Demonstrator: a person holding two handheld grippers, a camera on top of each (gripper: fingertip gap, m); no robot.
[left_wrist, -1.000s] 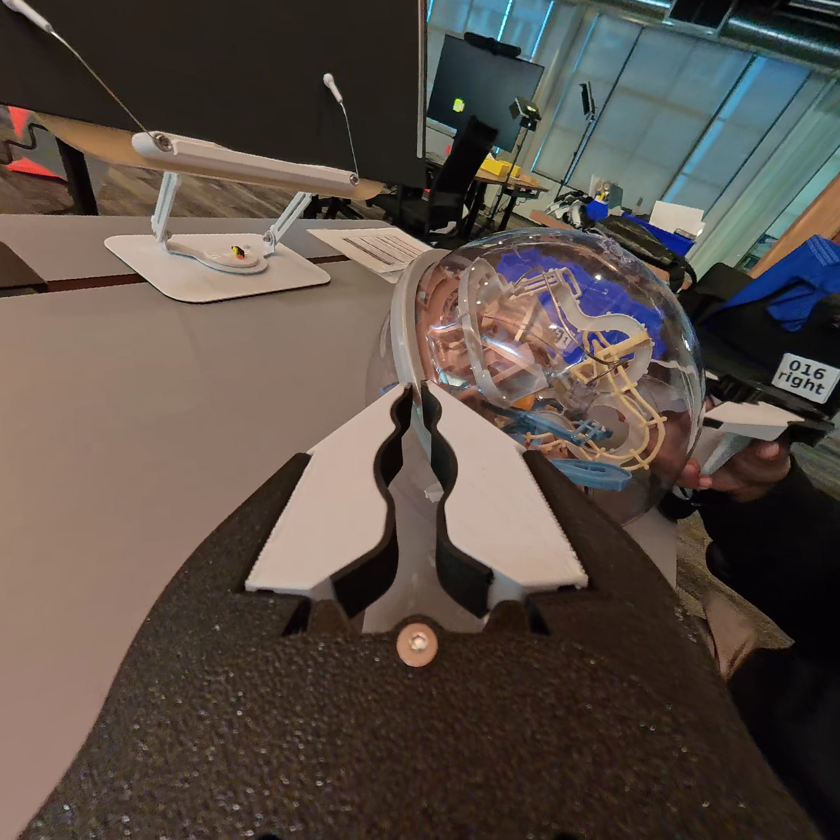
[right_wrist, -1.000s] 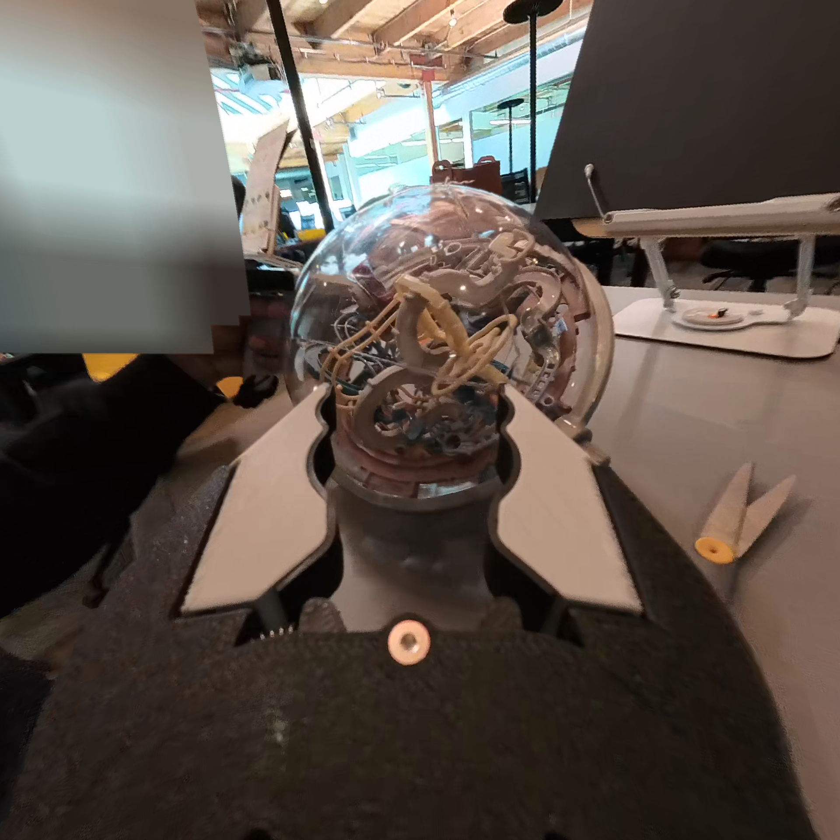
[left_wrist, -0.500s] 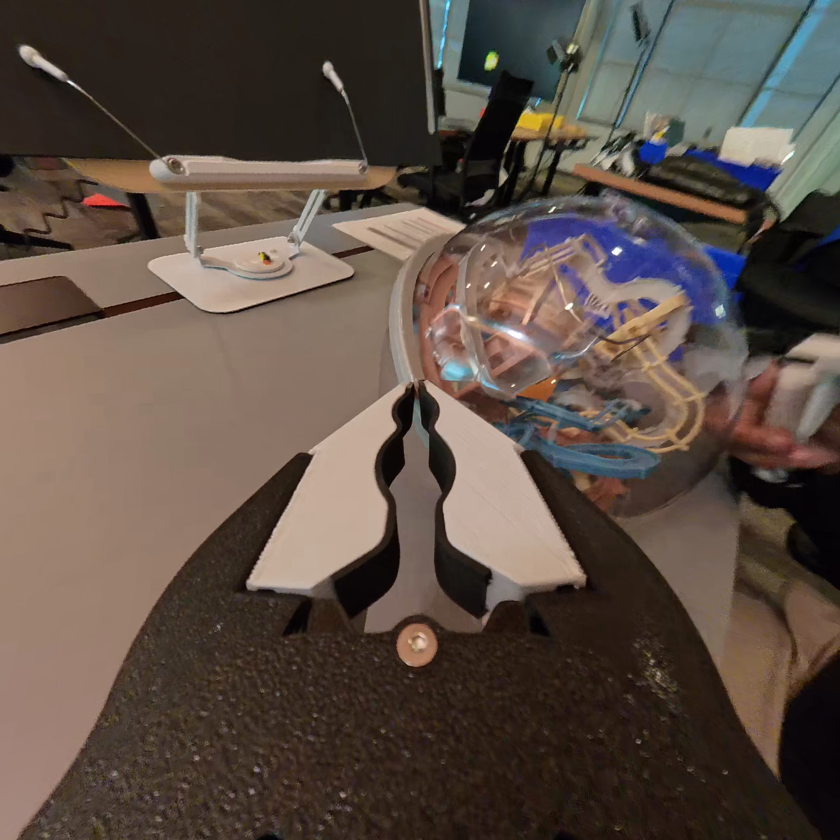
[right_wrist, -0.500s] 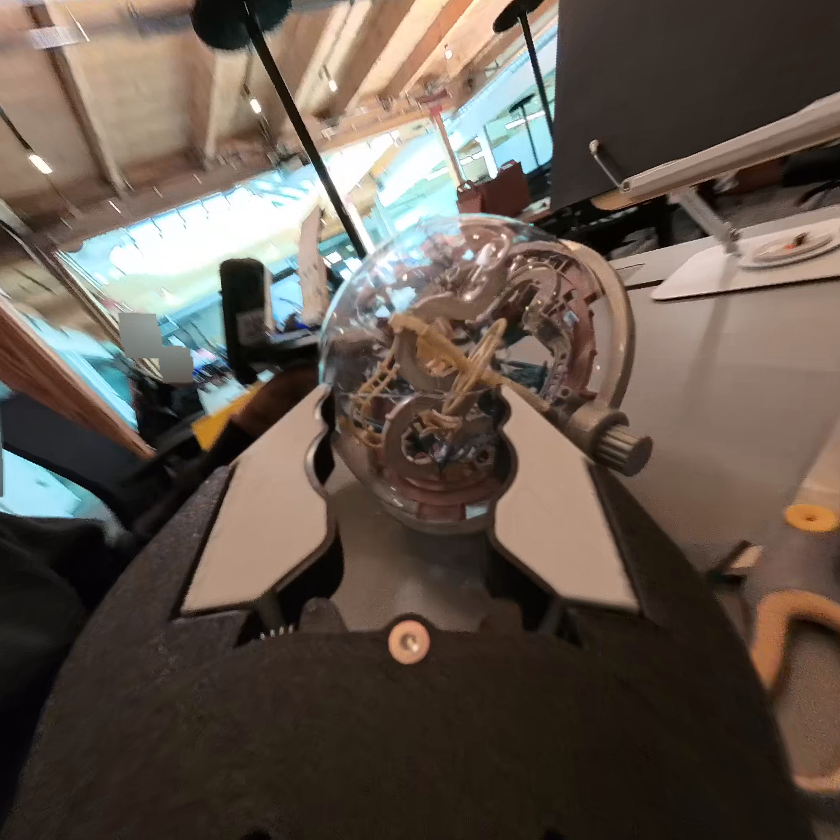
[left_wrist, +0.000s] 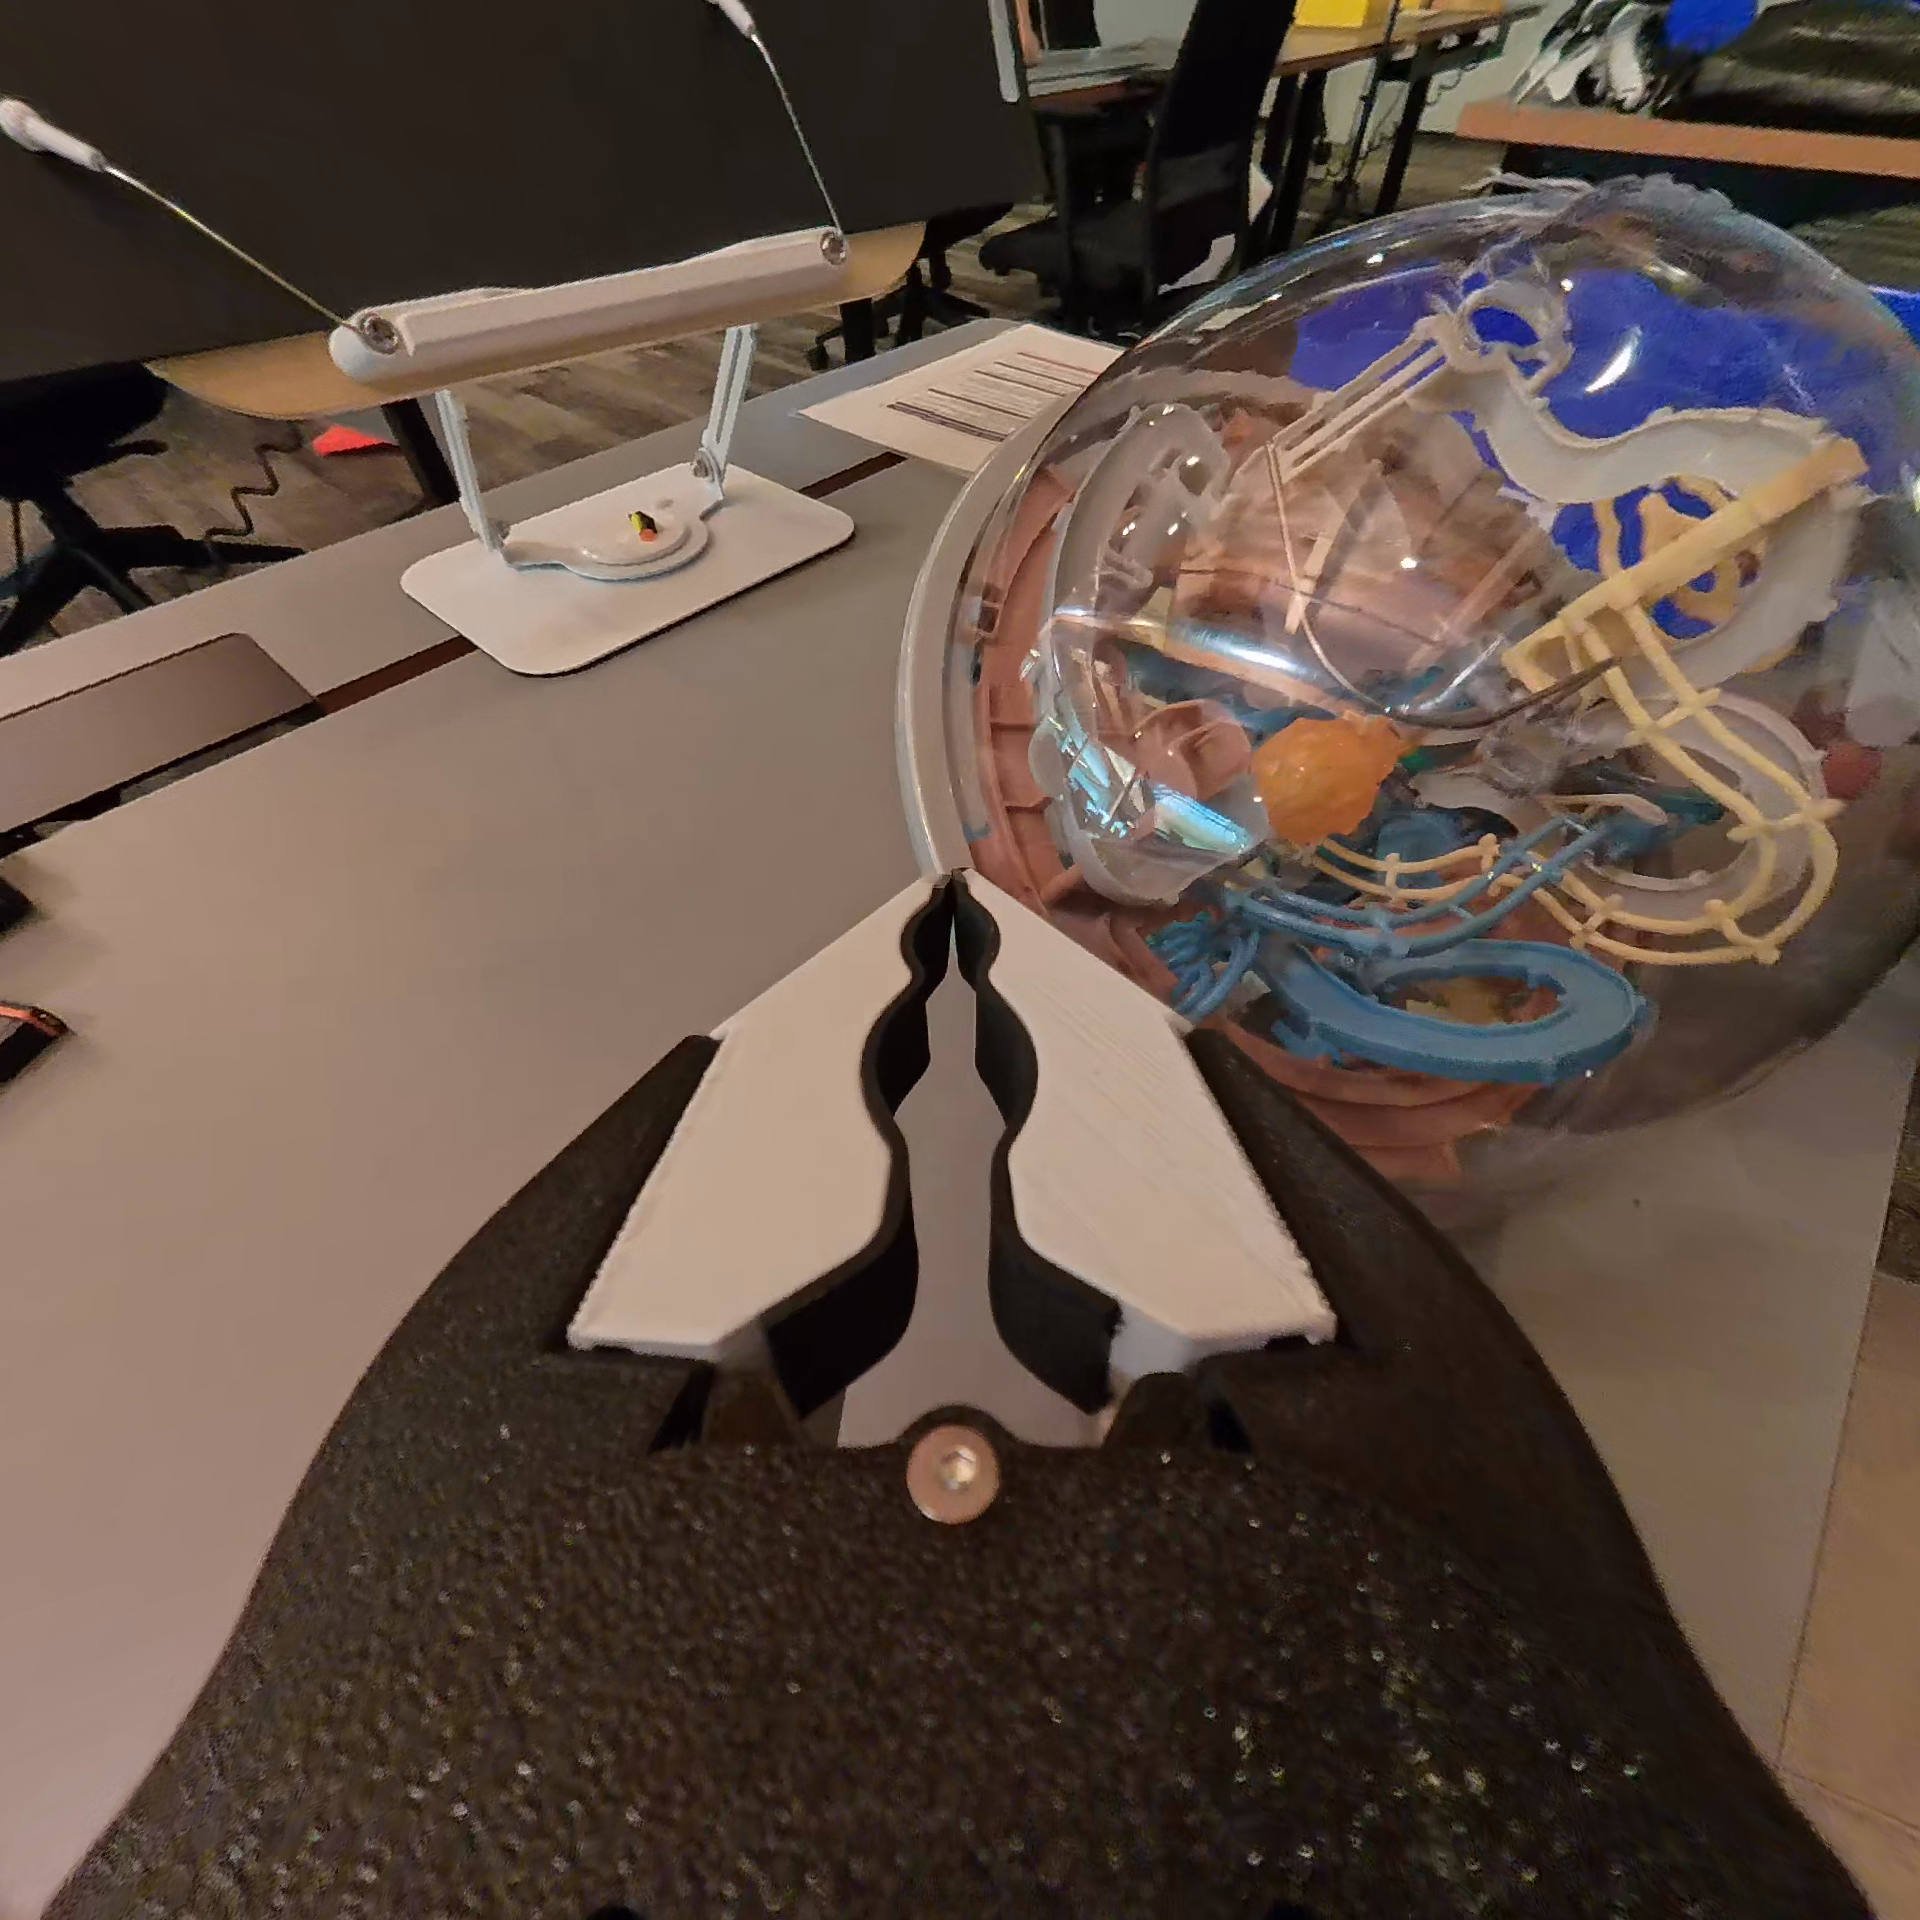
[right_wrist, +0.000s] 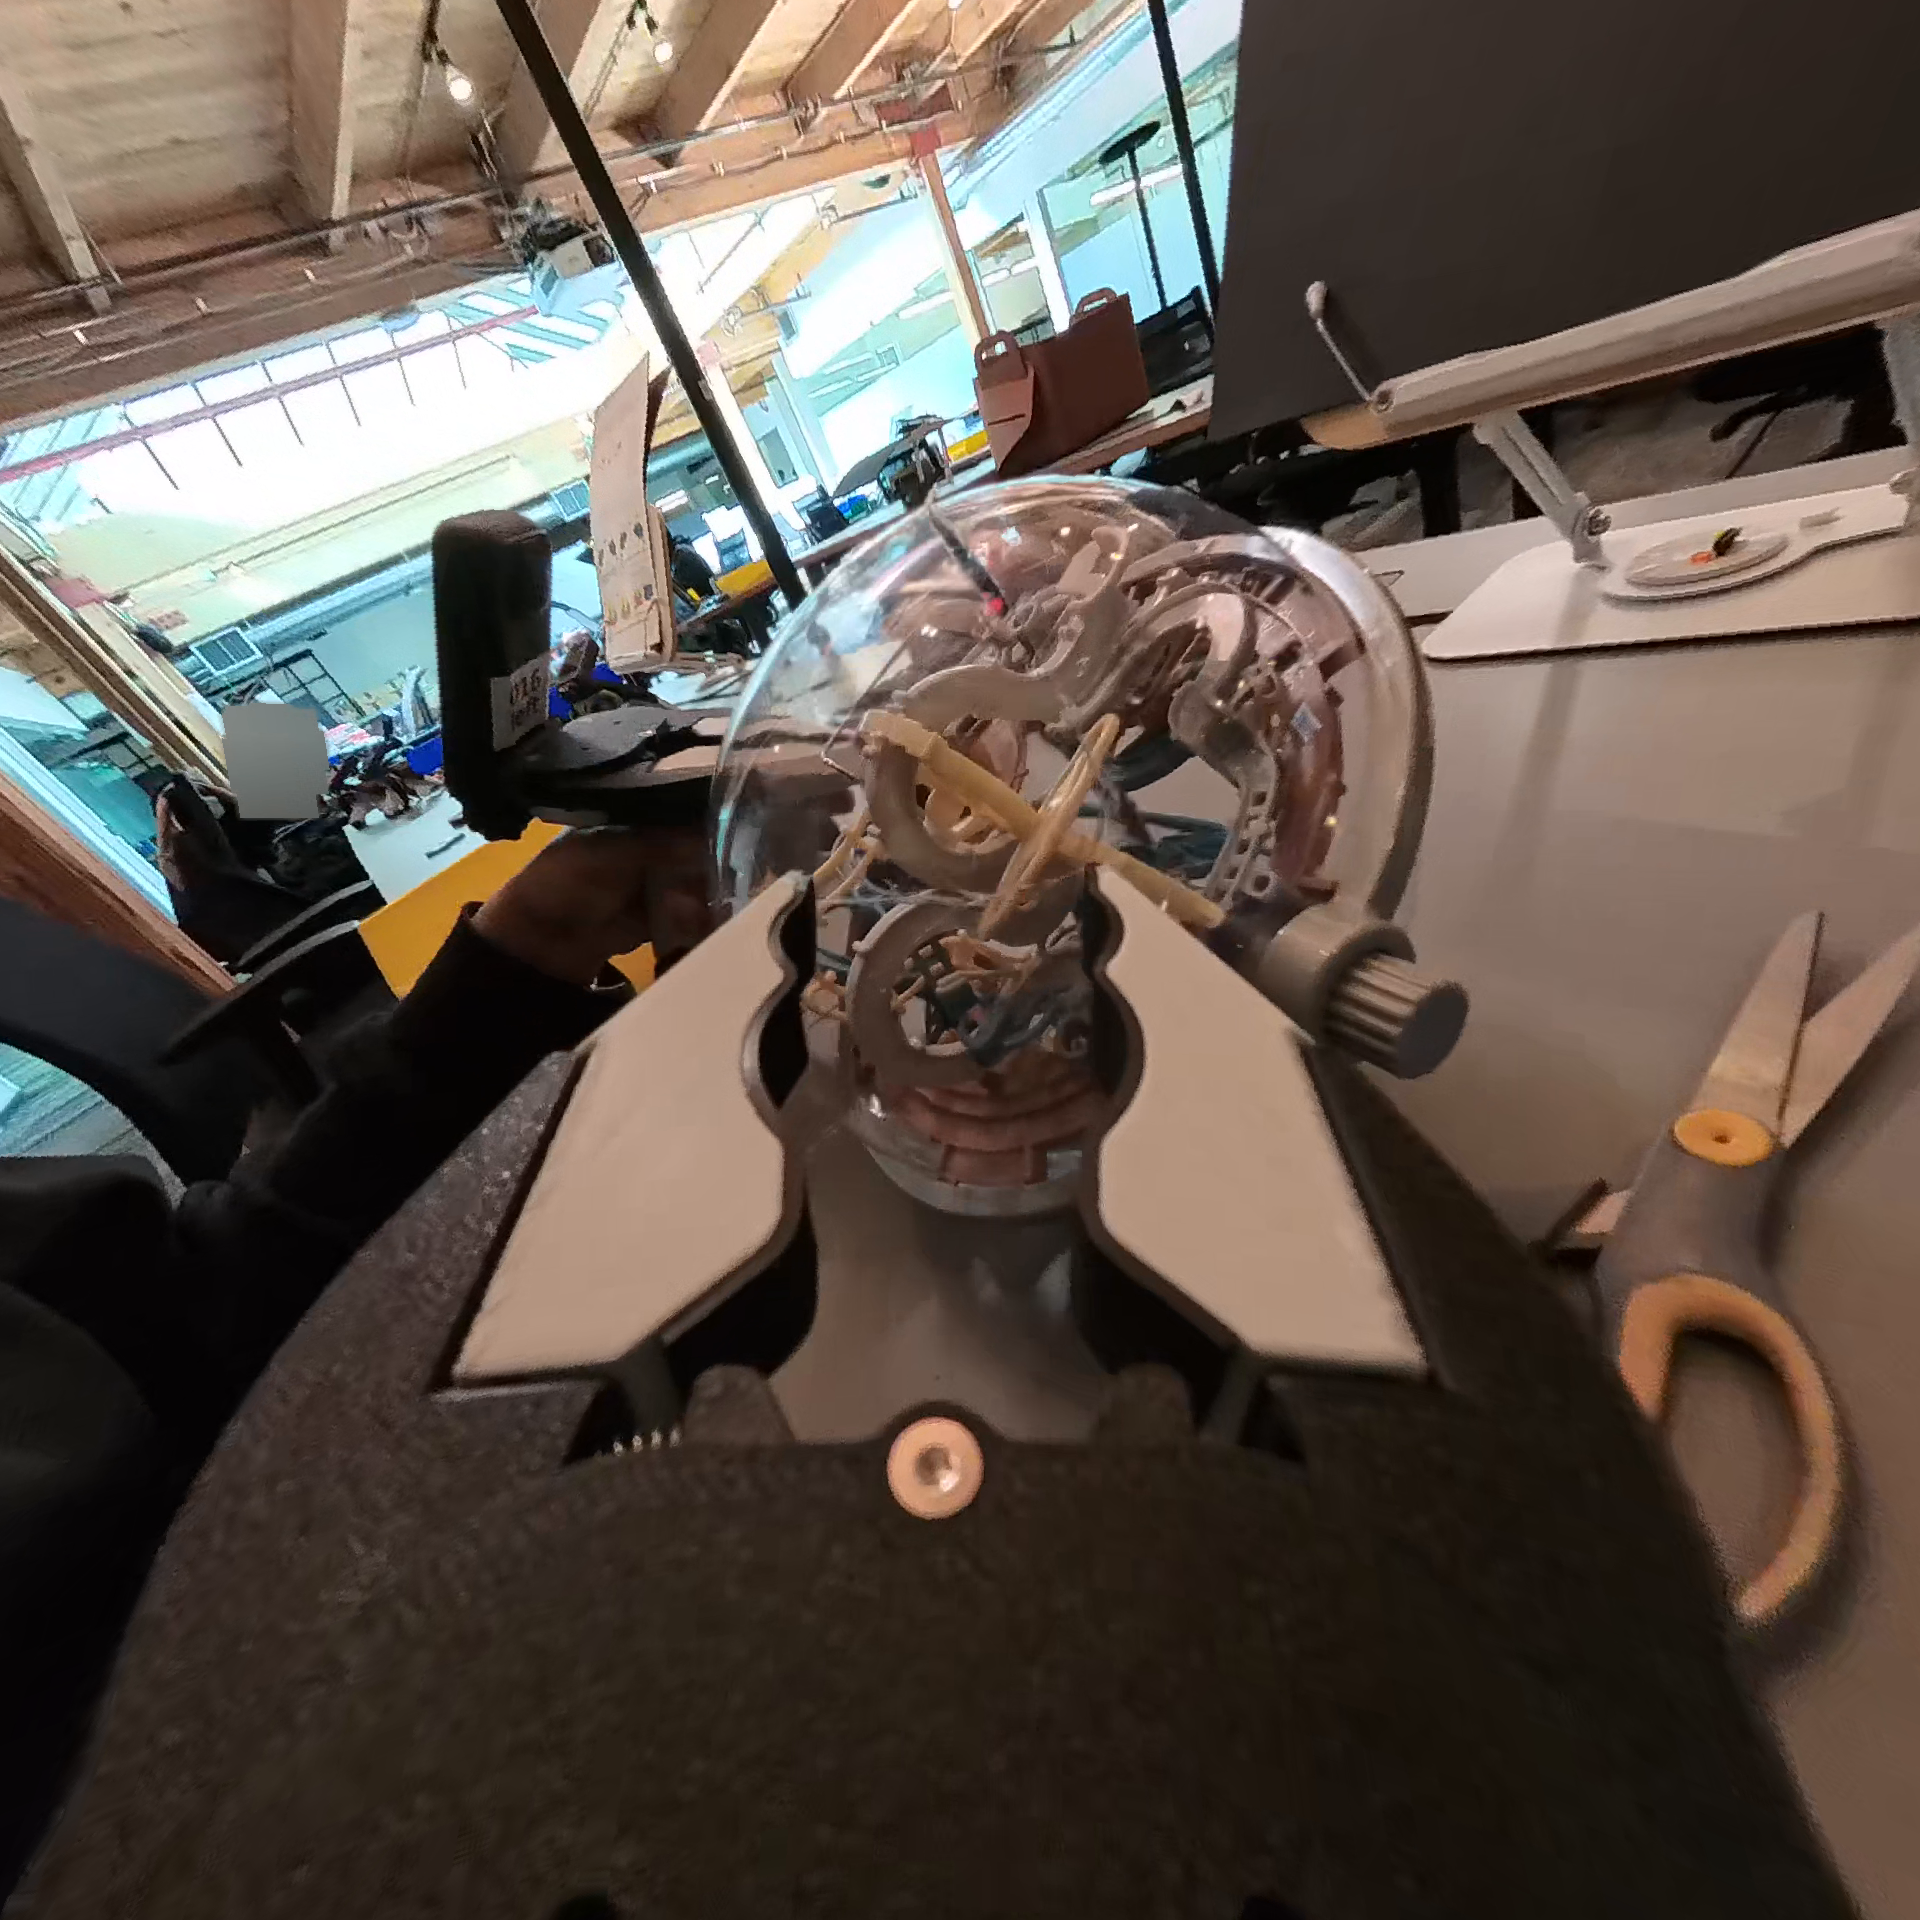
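Note:
A clear plastic maze ball (left_wrist: 1403, 675) with beige, blue and brown tracks inside is held between both grippers above the grey table (left_wrist: 364, 935). My left gripper (left_wrist: 951, 894) is shut, its tips pinching the ball's grey rim at its lower left edge. In the right wrist view the ball (right_wrist: 1039, 810) sits between the spread fingers of my right gripper (right_wrist: 951, 904), which clamp its lower part. A grey ribbed knob (right_wrist: 1382, 1008) sticks out of the ball's rim on the right. The left gripper (right_wrist: 644, 769) shows beyond the ball, held by a hand.
Scissors (right_wrist: 1745, 1195) with orange-lined handles lie open on the table (right_wrist: 1610, 831) just right of my right gripper. A white folding stand (left_wrist: 623, 561) stands at the back, also in the right wrist view (right_wrist: 1662, 561). A printed sheet (left_wrist: 987, 395) lies behind the ball. Across from one pair of fingers to the other is roughly 20 cm.
The ball has tilted and turned in both grippers, bringing its knob into view. The right wrist view has swung so the scissors now lie close. Both grips have held.

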